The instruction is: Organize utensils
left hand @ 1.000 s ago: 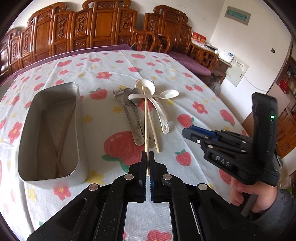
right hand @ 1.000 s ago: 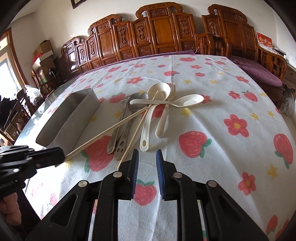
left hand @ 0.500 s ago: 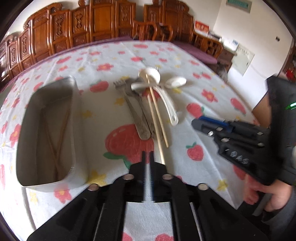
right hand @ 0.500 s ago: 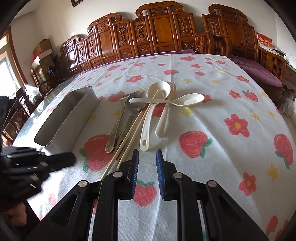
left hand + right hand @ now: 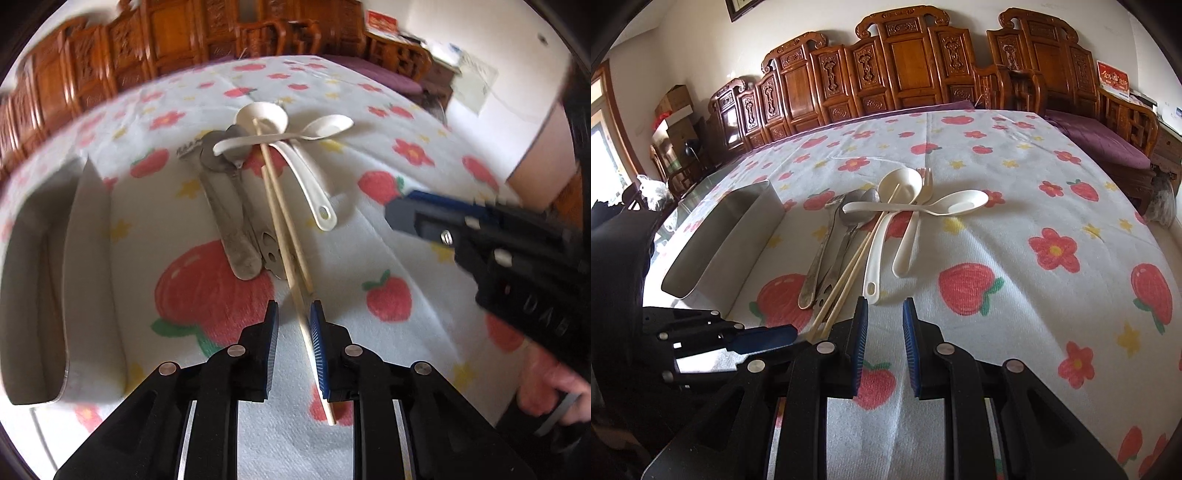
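Since a second ago the left gripper [image 5: 292, 314] has sunk toward the tablecloth [image 5: 369, 236] and its jaws are opening, the chopstick [image 5: 291, 266] lying loose between them. That chopstick runs lengthwise straight away from the jaws into the utensil pile [image 5: 871, 221], closer to the left hand. Right gripper [image 5: 884, 314] hovers slightly parted, empty, just beside.

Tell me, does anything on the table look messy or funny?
Yes. One white spoon lies crosswise on top of the other utensils, and a chopstick runs slanted between the left gripper's opening jaws, off from its partner. Everything sits jumbled beside the metal box, not inside it.
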A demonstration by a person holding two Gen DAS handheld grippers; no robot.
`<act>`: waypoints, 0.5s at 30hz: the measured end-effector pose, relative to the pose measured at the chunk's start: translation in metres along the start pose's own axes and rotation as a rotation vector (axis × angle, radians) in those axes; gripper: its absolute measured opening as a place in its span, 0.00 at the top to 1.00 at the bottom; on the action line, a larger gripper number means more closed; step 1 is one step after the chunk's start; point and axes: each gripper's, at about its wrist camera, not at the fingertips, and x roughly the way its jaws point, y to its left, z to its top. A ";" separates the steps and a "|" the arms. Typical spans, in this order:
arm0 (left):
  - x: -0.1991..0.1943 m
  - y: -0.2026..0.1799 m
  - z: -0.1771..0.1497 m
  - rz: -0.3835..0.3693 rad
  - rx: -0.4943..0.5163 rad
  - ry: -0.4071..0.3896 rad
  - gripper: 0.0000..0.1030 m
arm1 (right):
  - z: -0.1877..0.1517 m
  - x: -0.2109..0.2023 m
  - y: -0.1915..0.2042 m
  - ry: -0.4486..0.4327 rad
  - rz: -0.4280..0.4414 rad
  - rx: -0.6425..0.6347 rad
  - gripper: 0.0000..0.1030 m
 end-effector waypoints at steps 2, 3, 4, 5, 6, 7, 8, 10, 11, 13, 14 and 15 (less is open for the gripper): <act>0.000 -0.004 0.000 0.023 0.019 -0.002 0.84 | 0.000 -0.001 0.001 -0.001 0.001 -0.003 0.79; 0.000 -0.003 0.001 0.018 0.007 0.000 0.84 | 0.000 -0.001 0.001 -0.001 0.000 -0.005 0.79; 0.000 -0.001 0.001 0.013 -0.005 0.002 0.86 | 0.000 -0.001 0.001 -0.002 0.000 -0.005 0.79; 0.000 0.002 0.002 0.007 -0.021 0.003 0.91 | 0.000 -0.002 0.001 -0.002 0.001 -0.005 0.79; 0.000 0.004 0.002 -0.002 -0.031 0.004 0.95 | 0.000 -0.001 0.001 -0.002 -0.001 -0.004 0.79; -0.001 0.006 0.001 -0.007 -0.036 0.004 0.96 | 0.000 -0.001 0.001 -0.001 -0.001 -0.003 0.79; -0.003 0.008 -0.001 -0.011 -0.040 -0.004 0.96 | 0.001 -0.002 0.002 -0.002 0.000 0.000 0.79; -0.008 0.012 -0.003 -0.009 -0.045 -0.014 0.96 | 0.002 -0.004 0.002 -0.006 0.007 0.002 0.79; -0.012 0.014 -0.004 -0.011 -0.051 -0.023 0.96 | 0.002 -0.004 0.003 -0.007 0.012 0.002 0.79; -0.021 0.018 -0.007 -0.012 -0.064 -0.037 0.96 | 0.003 -0.004 0.005 -0.002 0.025 0.002 0.79; -0.025 0.020 -0.007 -0.014 -0.068 -0.045 0.96 | 0.005 -0.003 0.006 0.003 0.033 0.000 0.79; -0.029 0.022 -0.008 -0.013 -0.069 -0.055 0.96 | 0.007 -0.003 0.009 0.003 0.042 -0.002 0.79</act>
